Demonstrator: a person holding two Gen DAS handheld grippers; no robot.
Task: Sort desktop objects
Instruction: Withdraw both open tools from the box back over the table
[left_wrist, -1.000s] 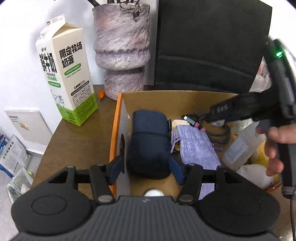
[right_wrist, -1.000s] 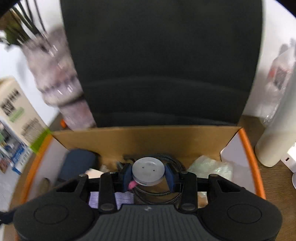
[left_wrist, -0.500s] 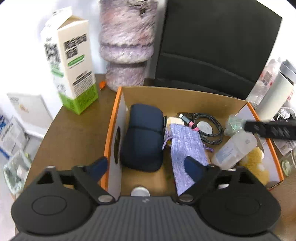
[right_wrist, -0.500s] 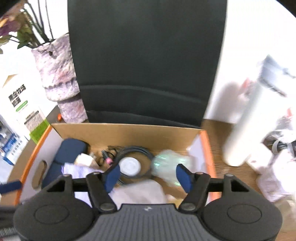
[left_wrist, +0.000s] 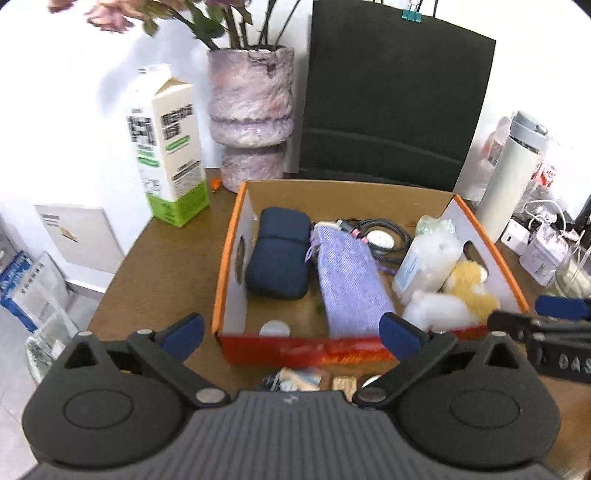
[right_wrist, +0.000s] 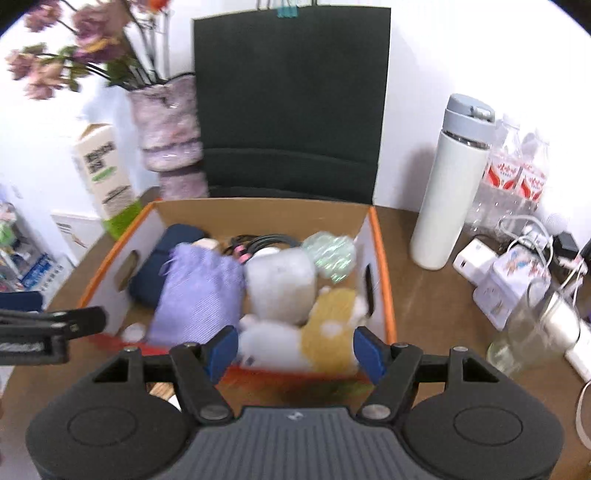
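Before the left wrist camera, the left gripper (left_wrist: 291, 330) has just been opening and stands wide and empty short of the box (left_wrist: 236, 236); inside lie a navy pouch (left_wrist: 279, 258), purple bag (left_wrist: 349, 277) and cable (left_wrist: 397, 236). From the right wrist, the right gripper (right_wrist: 291, 347) gapes partway, nothing between its pads, at the box's near edge by a plush toy (right_wrist: 332, 325).

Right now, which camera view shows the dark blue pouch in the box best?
The left wrist view: the dark blue pouch lies whole and unobstructed by the box's left wall. In the right wrist view the purple bag covers much of it.
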